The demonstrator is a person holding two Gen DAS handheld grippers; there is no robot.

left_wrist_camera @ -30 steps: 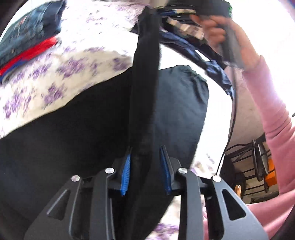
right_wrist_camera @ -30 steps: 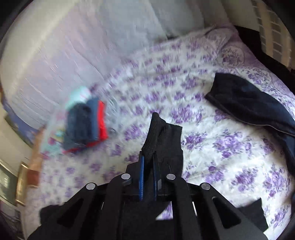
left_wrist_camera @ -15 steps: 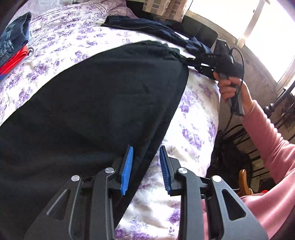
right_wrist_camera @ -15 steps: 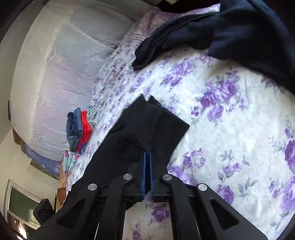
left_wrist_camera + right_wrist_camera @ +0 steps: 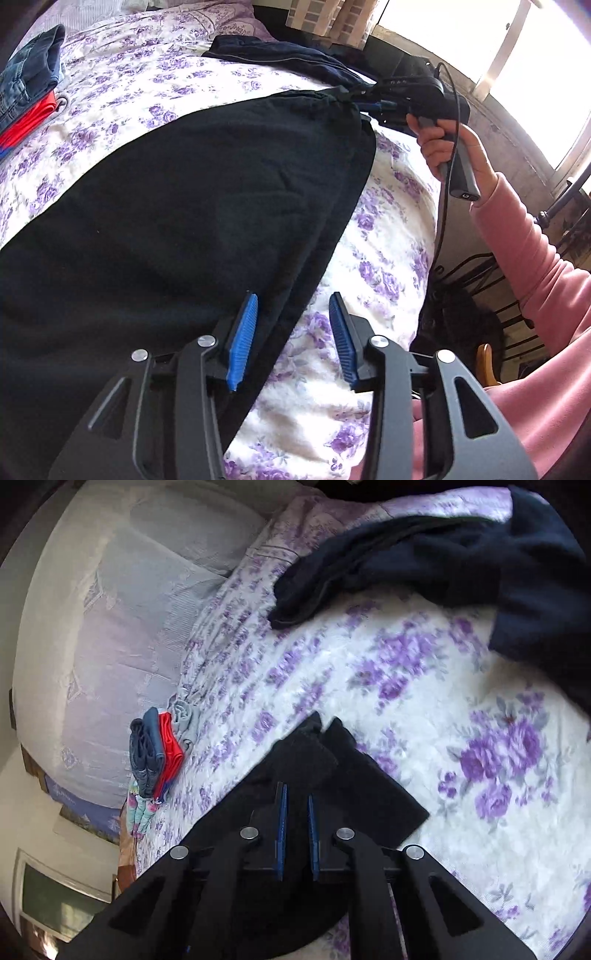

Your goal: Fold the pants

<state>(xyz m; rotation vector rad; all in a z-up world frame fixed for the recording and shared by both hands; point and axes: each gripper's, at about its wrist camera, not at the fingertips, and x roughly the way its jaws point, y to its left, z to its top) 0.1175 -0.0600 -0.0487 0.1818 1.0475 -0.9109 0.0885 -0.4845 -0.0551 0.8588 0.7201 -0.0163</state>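
Pants of black, soft knit cloth (image 5: 177, 206) lie spread flat on the white bedspread printed with purple flowers (image 5: 388, 236), their long axis running from the left gripper (image 5: 293, 332) away to the right gripper (image 5: 384, 105) at the far end. The left gripper stands wide, its blue pads straddling the near side edge of the pants with nothing pinched; that edge passes just inside its left pad. In the right wrist view the right gripper (image 5: 295, 834) has its pads narrowly parted over the far end of the pants (image 5: 332, 775); whether any cloth sits between them I cannot tell. Each gripper is right at its own end, so the next fold probably turns on carrying one end along that long axis toward the other.

Beyond the pants, farther from the person, a dark navy garment (image 5: 443, 554) lies crumpled, well apart. To the pants' far left sits a stack of folded blue, red and grey clothes (image 5: 159, 753), before a pale grey padded headboard (image 5: 110, 609). Bright windows lie past the pants' far end.
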